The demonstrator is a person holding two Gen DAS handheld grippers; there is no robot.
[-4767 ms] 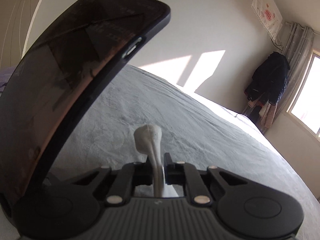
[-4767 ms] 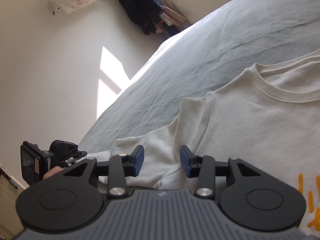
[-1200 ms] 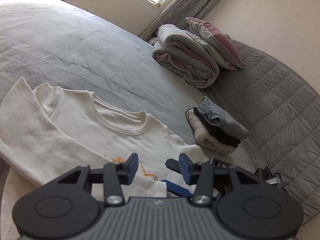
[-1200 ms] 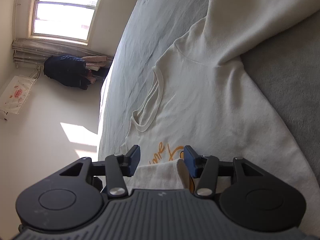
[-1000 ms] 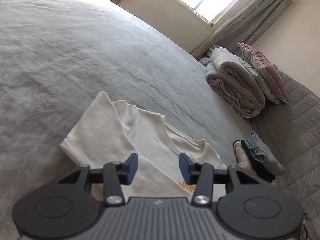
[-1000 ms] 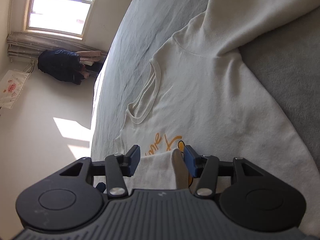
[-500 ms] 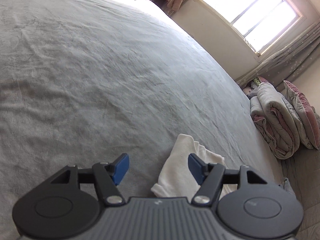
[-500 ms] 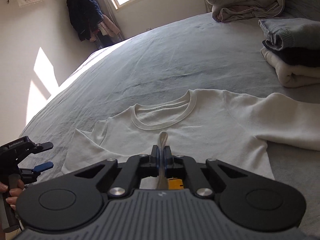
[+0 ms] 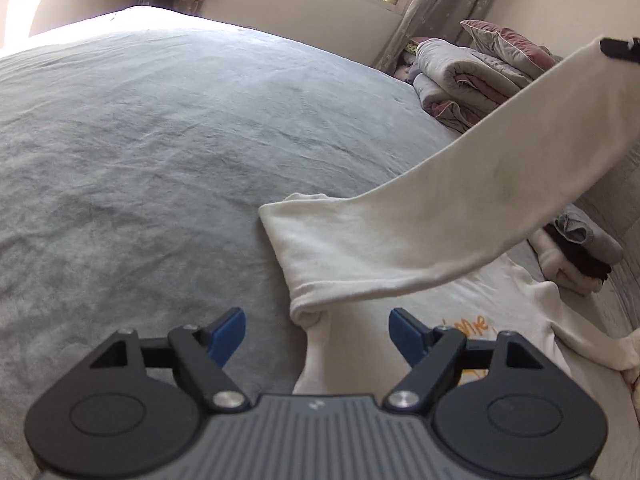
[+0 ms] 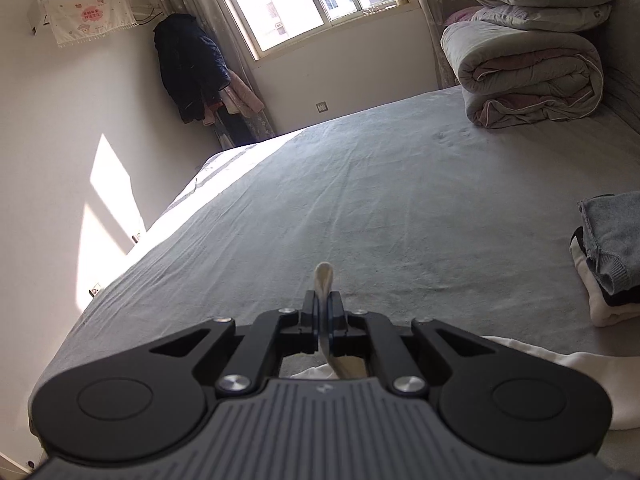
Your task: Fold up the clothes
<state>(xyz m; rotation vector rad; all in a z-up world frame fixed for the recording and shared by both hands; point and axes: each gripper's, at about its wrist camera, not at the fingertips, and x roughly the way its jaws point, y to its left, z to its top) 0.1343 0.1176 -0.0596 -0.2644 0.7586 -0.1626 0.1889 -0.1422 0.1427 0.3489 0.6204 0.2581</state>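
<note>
Cream long-sleeved cotton shirt (image 9: 400, 240) with orange letters lies on the near right part of the soft grey bed cover (image 9: 140, 140). One sleeve is lifted up to the right, pinched tight in the right gripper (image 10: 322, 312). Left gripper (image 9: 316, 330) has just been opening and stands wide, touching nothing, with the sleeve cuff just beyond it. A pile of folded clothes (image 9: 580, 256) sits far right.

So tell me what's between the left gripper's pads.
In the left wrist view, the left gripper stands open; the cream shirt's folded edge lies between its pads, untouched.
</note>
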